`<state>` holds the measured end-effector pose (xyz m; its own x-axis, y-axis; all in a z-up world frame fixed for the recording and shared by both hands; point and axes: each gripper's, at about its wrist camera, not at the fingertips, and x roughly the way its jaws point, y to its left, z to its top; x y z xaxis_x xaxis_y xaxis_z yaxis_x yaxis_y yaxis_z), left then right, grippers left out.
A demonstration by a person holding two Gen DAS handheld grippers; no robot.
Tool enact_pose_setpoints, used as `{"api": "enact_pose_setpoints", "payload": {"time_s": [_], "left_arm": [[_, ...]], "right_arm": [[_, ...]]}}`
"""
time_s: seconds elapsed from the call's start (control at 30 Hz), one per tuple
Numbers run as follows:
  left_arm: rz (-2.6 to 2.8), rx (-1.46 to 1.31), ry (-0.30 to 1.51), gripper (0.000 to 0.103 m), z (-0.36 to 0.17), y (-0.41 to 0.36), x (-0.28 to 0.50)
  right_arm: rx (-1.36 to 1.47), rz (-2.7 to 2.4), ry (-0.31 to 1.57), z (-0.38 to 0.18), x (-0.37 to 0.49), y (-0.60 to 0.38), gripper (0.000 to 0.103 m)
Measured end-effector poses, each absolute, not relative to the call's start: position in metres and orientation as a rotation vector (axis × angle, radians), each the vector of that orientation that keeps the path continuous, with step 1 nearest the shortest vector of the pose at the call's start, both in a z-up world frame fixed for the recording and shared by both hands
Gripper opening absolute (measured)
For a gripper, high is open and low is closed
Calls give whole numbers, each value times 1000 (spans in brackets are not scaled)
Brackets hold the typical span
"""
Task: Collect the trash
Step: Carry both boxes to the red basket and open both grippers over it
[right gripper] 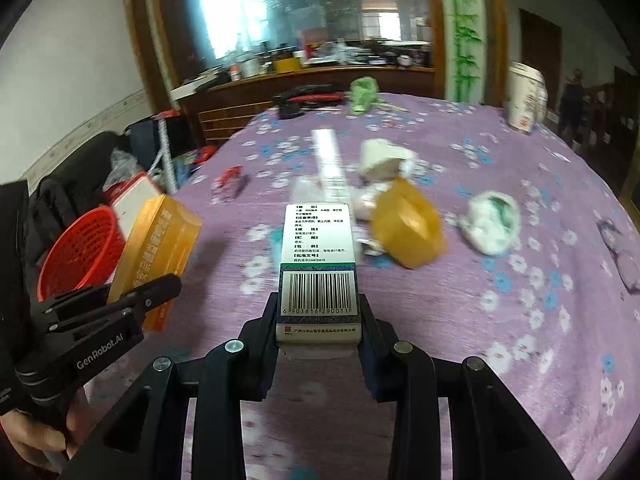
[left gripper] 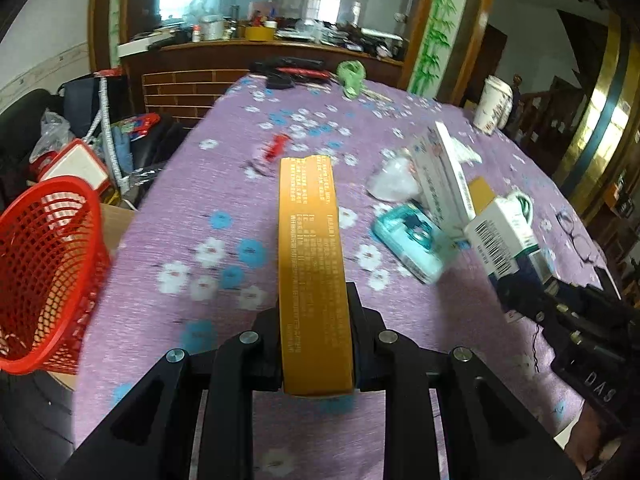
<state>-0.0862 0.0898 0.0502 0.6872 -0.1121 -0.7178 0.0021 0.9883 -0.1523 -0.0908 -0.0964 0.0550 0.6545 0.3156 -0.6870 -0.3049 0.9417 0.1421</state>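
The orange carton (left gripper: 314, 276) sits pinched edgewise in the left gripper (left gripper: 316, 344), centre frame, likely so it can drop into the red mesh basket (left gripper: 44, 276) at left, whose contents I cannot make out. The right gripper (right gripper: 319, 346) clamps a barcoded medicine box (right gripper: 318, 276); more litter lies beyond on the purple tablecloth (right gripper: 520, 320).

orange carton (left gripper: 314, 272) and barcoded white box (right gripper: 319, 268), both clamped above tablecloth

A basket (left gripper: 44, 276) is sitting off the bench's (left gripper: 224, 184) left edge; boxes (left gripper: 444, 176) are lying toward its right side, a cup (left gripper: 494, 104) behind them.
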Motion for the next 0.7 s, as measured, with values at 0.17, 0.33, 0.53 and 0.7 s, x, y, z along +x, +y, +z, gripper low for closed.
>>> {"api": "enact_pose_setpoints", "payload": {"time_s": [0.17, 0.33, 0.53, 0.7], "left_arm": [[9, -185, 774, 22, 64, 131, -98], [106, -227, 733, 22, 74, 182, -112], [229, -302, 713, 22, 72, 248, -128], [303, -342, 719, 22, 65, 289, -139]], "right_arm": [[-15, 465, 798, 61, -85, -57, 37], [-49, 580, 811, 71, -83, -8, 37], [-95, 713, 807, 81, -81, 57, 37], [-140, 809, 808, 84, -75, 115, 37]]}}
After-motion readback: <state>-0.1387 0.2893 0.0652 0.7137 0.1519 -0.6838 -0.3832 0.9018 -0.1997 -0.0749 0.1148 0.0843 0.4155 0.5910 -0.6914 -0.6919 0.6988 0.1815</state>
